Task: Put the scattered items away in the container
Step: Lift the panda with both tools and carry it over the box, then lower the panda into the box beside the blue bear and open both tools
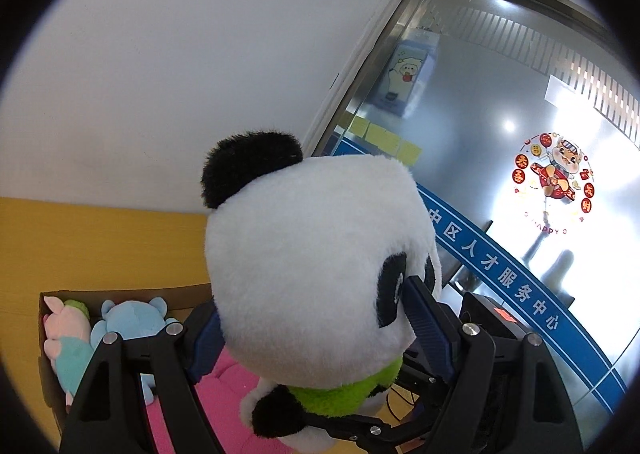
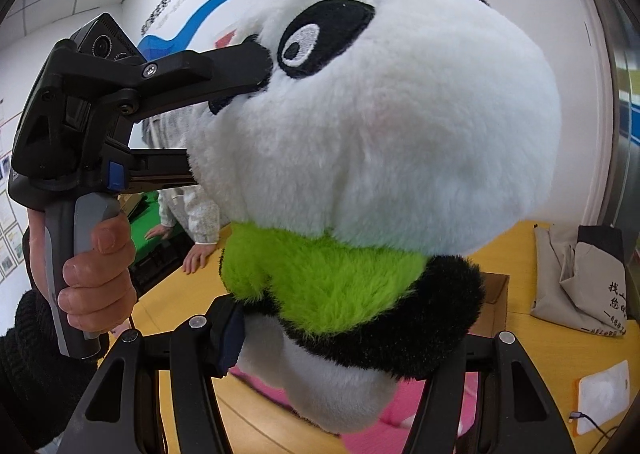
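White-furred panda plush (image 1: 312,266) held aloft, left gripper (image 1: 316,330) jaws clamped on its head, right gripper (image 2: 340,338) jaws clamped on its body | step: carry | next: lower into cardboard box (image 1: 50,382) at 8 o'clock, over yellow tabletop (image 1: 96,246), release both.

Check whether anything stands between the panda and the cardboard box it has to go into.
Nothing visible does. The panda is held up off the table by the left gripper on its head and the right gripper on its body. The cardboard box, already holding a blue plush and a pink plush, sits open-topped beside it.
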Motion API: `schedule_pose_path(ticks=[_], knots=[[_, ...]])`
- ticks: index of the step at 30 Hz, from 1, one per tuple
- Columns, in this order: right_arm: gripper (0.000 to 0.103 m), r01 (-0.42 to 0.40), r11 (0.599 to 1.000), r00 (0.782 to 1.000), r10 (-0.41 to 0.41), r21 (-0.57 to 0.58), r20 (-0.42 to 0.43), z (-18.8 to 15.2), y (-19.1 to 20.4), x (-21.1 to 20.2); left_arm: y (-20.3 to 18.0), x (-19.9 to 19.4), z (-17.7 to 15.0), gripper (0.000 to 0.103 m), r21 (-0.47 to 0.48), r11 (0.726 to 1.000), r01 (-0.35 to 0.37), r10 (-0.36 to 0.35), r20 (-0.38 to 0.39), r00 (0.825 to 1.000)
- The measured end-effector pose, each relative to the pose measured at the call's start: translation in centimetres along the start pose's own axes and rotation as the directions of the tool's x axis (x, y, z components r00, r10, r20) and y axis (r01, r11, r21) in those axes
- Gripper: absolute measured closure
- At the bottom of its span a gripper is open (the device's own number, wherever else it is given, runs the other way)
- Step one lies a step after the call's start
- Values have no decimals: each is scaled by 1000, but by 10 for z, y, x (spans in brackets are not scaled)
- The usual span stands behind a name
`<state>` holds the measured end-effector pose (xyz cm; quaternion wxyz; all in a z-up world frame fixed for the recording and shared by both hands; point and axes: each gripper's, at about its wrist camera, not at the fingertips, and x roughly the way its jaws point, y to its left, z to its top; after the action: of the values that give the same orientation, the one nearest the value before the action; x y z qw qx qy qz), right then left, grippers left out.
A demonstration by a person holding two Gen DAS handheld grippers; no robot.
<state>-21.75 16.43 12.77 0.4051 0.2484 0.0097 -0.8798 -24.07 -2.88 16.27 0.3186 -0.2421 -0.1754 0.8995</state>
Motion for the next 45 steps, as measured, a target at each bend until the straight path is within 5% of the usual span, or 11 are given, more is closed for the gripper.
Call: schedule_pose_path(ticks=[9,25,28,31,32,34,37,41,45], knots=[[37,23,997,998,-19,75,-59,6,-47,45,48,89,15,22,-53,999,-6,3,-58,998],[37,37,954,965,43,299,-257,-46,-140,133,133,198,-35,21,-180,975,-129,87,-223,971],[37,67,933,951,47,353,-305,-59,-150,149,143,217,-47,22,-170,964,-206,152,-286,946],[37,136,907,928,24,400,-371,-73,-162,164,145,239,-67,38,-34,933,-359,320,-382,867],[37,159,900,920,14,405,-392,-77,-165,167,149,245,-73,60,-13,922,-388,348,-413,842],[37,178,895,910,8,409,-414,-83,-167,172,161,258,-86,68,-27,902,-431,365,-486,794],[34,186,887,903,14,422,-429,-87,-178,171,168,256,-91,62,-83,902,-423,334,-484,808],[32,193,883,904,10,428,-427,-81,-176,156,167,252,-92,50,-34,890,-454,380,-495,782],[35,182,915,937,-51,360,-344,-56,-163,126,169,254,-92,45,-11,877,-480,411,-502,761]])
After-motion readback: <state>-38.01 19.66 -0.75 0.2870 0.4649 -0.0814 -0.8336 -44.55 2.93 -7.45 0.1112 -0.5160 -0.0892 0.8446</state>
